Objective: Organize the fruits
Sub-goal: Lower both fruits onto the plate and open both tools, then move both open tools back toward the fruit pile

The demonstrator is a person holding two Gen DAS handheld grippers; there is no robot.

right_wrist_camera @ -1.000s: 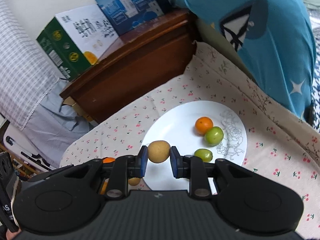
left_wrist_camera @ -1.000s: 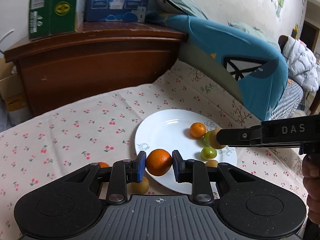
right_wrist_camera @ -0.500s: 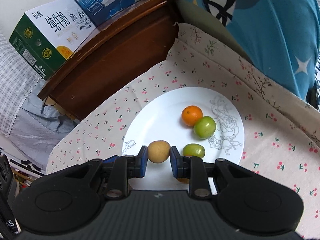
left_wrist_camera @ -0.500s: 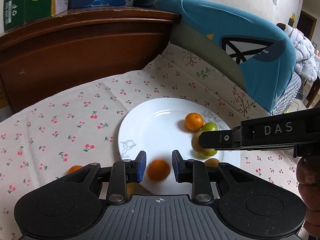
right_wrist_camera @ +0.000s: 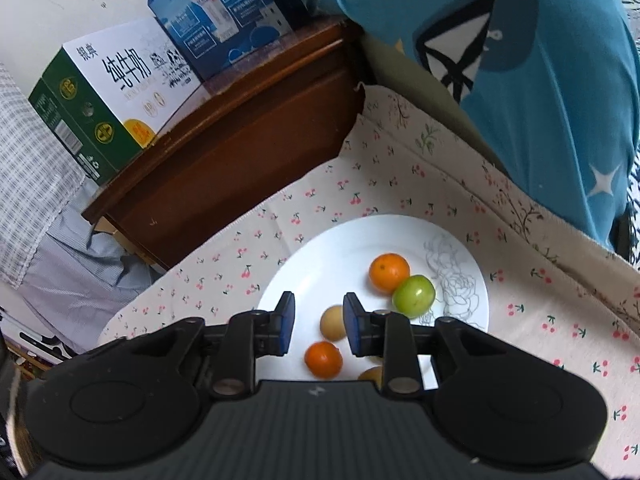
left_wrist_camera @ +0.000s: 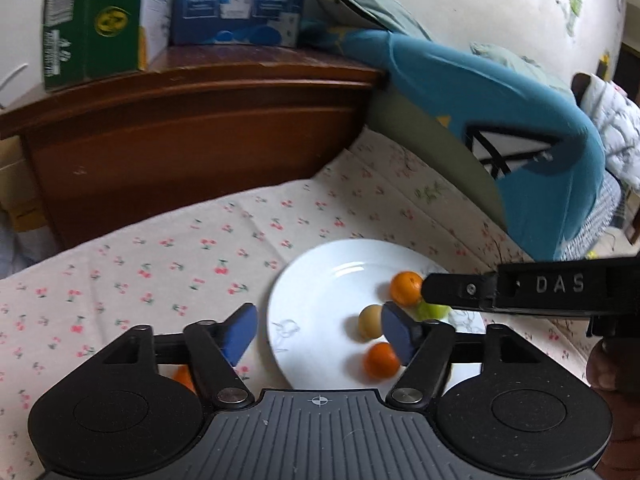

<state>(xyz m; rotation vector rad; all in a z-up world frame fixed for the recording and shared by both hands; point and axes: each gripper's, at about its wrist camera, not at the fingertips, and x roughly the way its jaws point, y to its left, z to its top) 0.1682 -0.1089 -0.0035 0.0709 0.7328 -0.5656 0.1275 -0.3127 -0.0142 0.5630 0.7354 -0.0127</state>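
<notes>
Left gripper (left_wrist_camera: 318, 334): jaws wide, just been opening, nothing between the blue pads (left_wrist_camera: 240, 332); cherry-print cloth (left_wrist_camera: 160, 264) and the plate's near-left rim show through the gap. Right gripper (right_wrist_camera: 318, 324): jaws narrowly apart, just been opening; pads do not press the tan fruit (right_wrist_camera: 333, 323), which lies on the plate just inside the right pad.

Edges and room: in the left wrist view the cloth lies bare from 9 to 12 o'clock of the plate, up to the dark wooden headboard (left_wrist_camera: 192, 136). A teal cushion (left_wrist_camera: 500, 120) closes the 1 to 3 o'clock side. One small orange (left_wrist_camera: 185, 376) lies on the cloth at the plate's 8 o'clock, half hidden by the left finger linkage.

Container: white plate (right_wrist_camera: 320, 264), round, glossy, grey line-drawn flower at its 3 o'clock in the right wrist view. Contents, near to far: a tan fruit's edge (right_wrist_camera: 372, 374) at 6 o'clock, mostly hidden behind the right finger; orange near fruit (right_wrist_camera: 323, 359); the tan fruit; green fruit (right_wrist_camera: 413, 295) touching the far orange (right_wrist_camera: 389, 273) toward 1 o'clock. The plate's left half is bare.

Materials: fruit skins smooth; oranges faintly dimpled. Cloth soft, creased. On the headboard shelf, a green-and-white carton (right_wrist_camera: 104, 108) and a blue carton (right_wrist_camera: 220, 20), printed cardboard.
</notes>
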